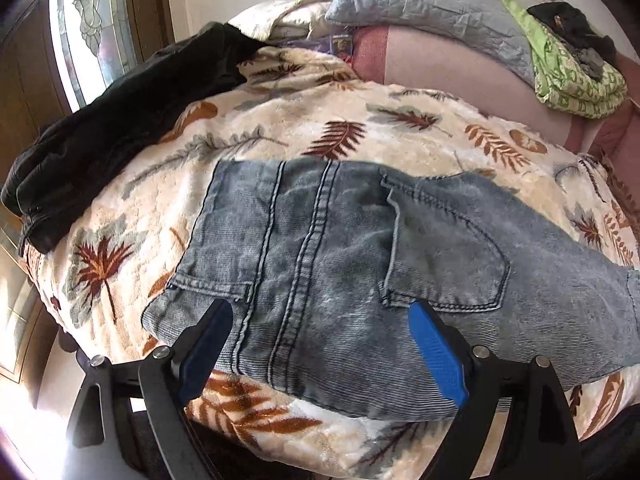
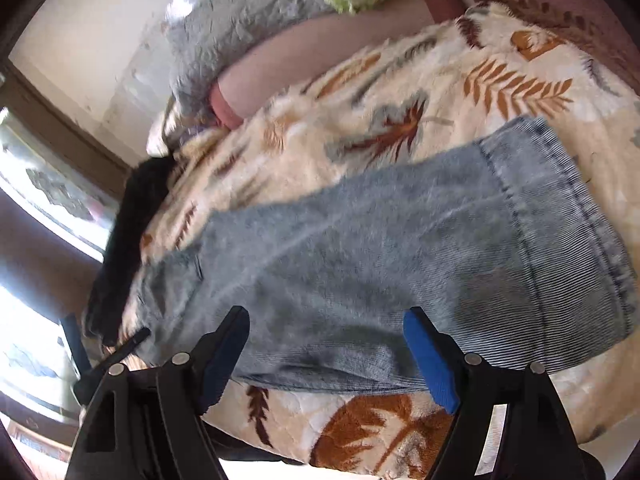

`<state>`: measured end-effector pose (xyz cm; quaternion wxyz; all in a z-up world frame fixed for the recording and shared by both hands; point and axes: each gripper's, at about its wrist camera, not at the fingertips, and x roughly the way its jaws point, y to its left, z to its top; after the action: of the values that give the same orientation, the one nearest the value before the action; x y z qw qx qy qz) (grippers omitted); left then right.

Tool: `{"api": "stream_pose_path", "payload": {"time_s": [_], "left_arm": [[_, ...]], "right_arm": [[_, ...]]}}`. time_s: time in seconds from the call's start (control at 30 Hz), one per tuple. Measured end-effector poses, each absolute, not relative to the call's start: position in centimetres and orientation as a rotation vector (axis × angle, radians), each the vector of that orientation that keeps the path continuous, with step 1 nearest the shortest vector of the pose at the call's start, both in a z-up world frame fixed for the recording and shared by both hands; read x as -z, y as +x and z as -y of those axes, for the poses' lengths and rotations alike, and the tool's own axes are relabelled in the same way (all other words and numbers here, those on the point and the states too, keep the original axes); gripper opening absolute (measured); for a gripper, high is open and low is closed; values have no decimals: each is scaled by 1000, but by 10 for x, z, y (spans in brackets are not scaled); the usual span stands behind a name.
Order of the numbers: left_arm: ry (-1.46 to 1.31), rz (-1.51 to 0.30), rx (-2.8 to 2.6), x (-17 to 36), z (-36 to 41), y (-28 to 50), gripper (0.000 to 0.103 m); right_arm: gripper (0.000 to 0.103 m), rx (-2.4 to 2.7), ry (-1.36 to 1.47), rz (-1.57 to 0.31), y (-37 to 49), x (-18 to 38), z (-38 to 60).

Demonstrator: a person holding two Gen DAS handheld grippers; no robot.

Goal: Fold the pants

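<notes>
Light blue jeans [image 1: 332,256] lie flat on a cream blanket with a leaf print [image 1: 360,120], back pockets up. The left wrist view shows the waist and seat part. My left gripper [image 1: 320,312] is open and hovers over the seat, one blue pad on each side of the centre seam, holding nothing. The right wrist view shows the leg end of the jeans [image 2: 420,248] with its hem at the right. My right gripper [image 2: 326,316] is open above the near edge of the leg, holding nothing.
A black garment [image 1: 112,128] lies at the blanket's left edge, also in the right wrist view [image 2: 128,232]. A grey quilted pillow [image 1: 432,4] and a green patterned cloth with a dark item on it [image 1: 572,68] lie at the back. A window is to the left.
</notes>
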<state>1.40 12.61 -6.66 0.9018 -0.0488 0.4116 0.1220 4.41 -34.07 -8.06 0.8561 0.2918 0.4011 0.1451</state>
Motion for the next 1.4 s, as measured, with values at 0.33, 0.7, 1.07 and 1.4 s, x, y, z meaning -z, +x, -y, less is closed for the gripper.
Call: {"api": "stream_pose_path", "payload": {"time_s": [0.33,0.7,1.07,1.4], "left_arm": [[32,-841,-88,66,-48,30,90],[219,-849,171,84,56,34,90],[207,-918,194,107,62,47,90],[182,-936,191,114,61,50,90]], "right_arm": [[82,-243,872,-820,27,91,421],[73,-25,563,-956,136,81,455],[18,-25,369,-1060,170,99,437],[15,12,130,-968,174,79,411]]}}
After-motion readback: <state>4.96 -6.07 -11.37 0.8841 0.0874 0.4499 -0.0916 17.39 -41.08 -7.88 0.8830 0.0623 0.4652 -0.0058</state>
